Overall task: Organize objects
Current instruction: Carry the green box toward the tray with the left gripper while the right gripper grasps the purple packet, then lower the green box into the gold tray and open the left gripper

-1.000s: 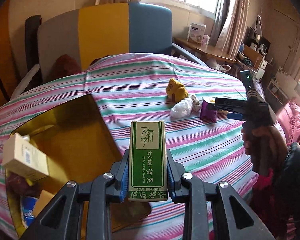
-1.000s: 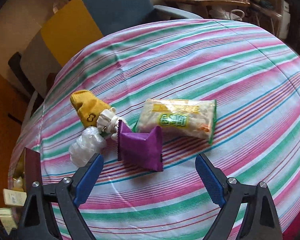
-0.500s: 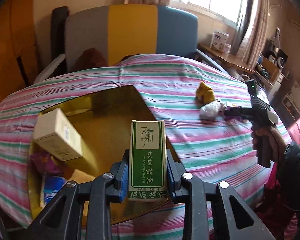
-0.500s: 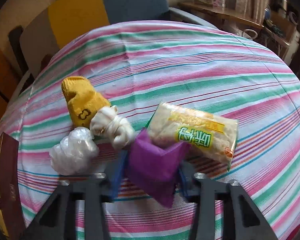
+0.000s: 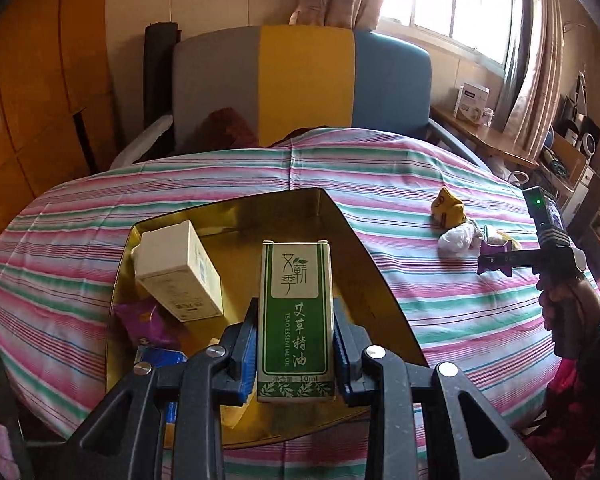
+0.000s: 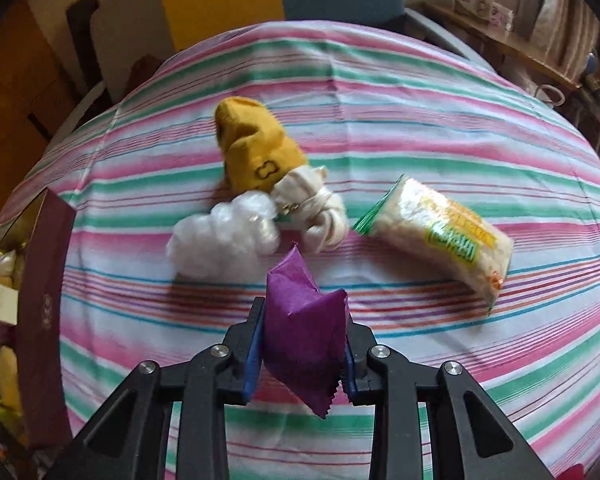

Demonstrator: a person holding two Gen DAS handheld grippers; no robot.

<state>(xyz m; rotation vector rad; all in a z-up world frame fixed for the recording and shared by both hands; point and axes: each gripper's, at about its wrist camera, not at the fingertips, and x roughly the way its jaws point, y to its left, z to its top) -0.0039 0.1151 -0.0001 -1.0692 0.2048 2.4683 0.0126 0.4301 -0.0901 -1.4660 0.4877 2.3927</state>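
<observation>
The left gripper (image 5: pixel 296 344) squeezes a green box (image 5: pixel 296 320) upright over the gold tray (image 5: pixel 364 280), likely to drop it in beside the cream box (image 5: pixel 176 272). The right gripper (image 6: pixel 302 354) has just been closing and now pinches a purple packet (image 6: pixel 304 336), maybe lifted off the striped surface (image 6: pixel 380 92), near the yellow sock (image 6: pixel 252 148) and snack bag (image 6: pixel 444 232).

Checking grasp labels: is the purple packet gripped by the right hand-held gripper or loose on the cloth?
Gripped. The purple packet sits pinched between the right hand-held gripper pads, crumpled.
</observation>
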